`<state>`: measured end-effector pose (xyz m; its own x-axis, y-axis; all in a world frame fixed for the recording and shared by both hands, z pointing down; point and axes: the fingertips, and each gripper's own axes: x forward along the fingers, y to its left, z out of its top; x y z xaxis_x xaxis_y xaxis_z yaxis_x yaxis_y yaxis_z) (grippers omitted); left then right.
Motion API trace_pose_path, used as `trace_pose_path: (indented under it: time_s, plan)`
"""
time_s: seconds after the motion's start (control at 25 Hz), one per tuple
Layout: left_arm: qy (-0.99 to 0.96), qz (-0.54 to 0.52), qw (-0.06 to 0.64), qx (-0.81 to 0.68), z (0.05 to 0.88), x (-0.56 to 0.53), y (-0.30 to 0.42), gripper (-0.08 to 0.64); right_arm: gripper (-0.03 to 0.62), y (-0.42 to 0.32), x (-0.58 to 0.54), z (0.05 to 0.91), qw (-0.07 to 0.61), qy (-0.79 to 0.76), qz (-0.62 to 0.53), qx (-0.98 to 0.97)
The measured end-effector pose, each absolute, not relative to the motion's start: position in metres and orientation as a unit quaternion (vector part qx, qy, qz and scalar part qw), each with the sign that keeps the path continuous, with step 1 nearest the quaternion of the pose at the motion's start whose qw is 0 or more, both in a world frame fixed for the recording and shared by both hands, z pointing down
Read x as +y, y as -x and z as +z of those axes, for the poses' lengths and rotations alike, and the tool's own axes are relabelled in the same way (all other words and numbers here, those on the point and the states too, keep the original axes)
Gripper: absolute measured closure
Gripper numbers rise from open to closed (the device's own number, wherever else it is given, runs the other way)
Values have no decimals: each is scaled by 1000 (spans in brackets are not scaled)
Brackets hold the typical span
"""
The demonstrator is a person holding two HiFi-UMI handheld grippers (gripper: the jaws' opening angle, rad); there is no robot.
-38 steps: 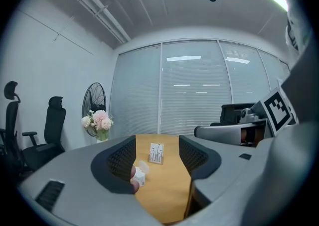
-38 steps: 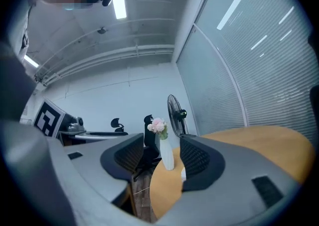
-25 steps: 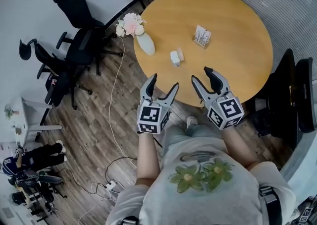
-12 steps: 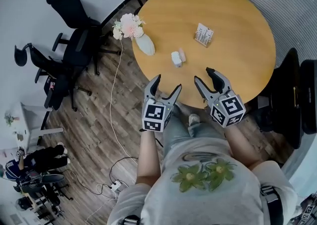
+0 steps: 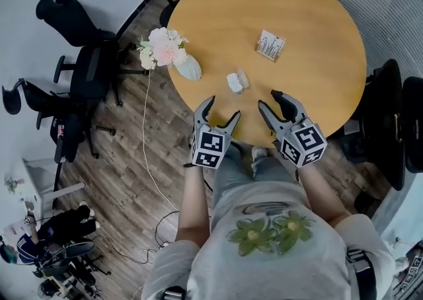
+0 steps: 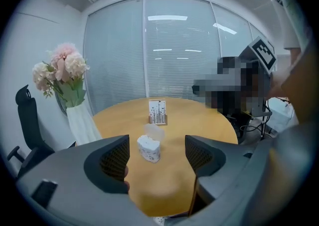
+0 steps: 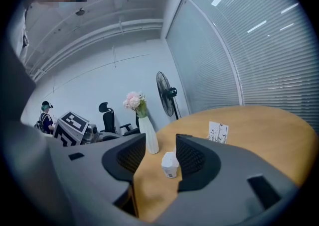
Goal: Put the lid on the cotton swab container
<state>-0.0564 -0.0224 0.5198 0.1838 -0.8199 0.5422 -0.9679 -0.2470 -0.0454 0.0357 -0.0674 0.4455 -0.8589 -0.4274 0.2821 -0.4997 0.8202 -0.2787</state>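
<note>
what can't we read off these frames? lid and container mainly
- Whether the lid touches the cotton swab container: both too small in the head view; the lid is translucent and blurred in the left gripper view.
- How full the container is: too small in every view.
- Print on the card stand: too small in all views.
- Mouth of the vase: covered by the flowers in the head view.
</note>
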Motion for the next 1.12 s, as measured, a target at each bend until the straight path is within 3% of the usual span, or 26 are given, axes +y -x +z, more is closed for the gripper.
trace_pose_path:
  time_s: [1.12]
  plan:
    - [-819, 305, 190, -447, 617, -89, 66, 208, 400, 20, -114, 533, 184, -280, 251, -908]
